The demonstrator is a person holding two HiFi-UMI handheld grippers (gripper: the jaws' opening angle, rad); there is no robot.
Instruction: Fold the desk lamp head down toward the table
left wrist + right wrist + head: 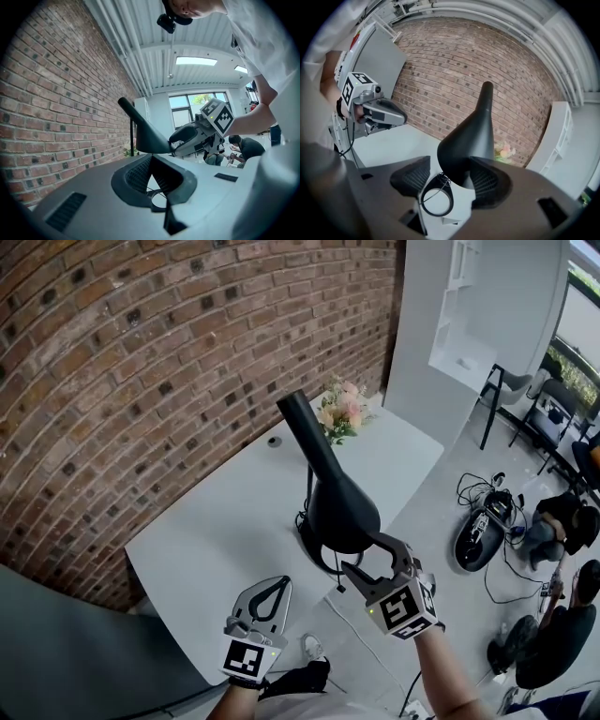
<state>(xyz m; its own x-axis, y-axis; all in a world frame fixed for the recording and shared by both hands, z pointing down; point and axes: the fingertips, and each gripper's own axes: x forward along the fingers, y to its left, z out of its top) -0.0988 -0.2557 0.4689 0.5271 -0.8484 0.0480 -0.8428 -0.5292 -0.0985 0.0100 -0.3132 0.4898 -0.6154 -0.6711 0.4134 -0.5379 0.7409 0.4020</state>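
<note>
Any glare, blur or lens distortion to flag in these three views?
Head view: sharp, brick wall bowed by the lens. Left gripper view: ceiling light blown out, black corners. Right gripper view: heavy fisheye, lamp head crisp, no glare.

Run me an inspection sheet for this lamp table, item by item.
Surface: white table, few items on it.
Job's things: black desk lamp head, tilted, narrow end up, not folded flat.
Clutter: flowers at far end; small dark object near brick wall.
Grippers: right gripper open, lamp head between its jaws; left gripper shut, empty.
Cables: lamp cord beside ring base; loose cables on floor.
Surroundings: brick wall at left; people at right.
</note>
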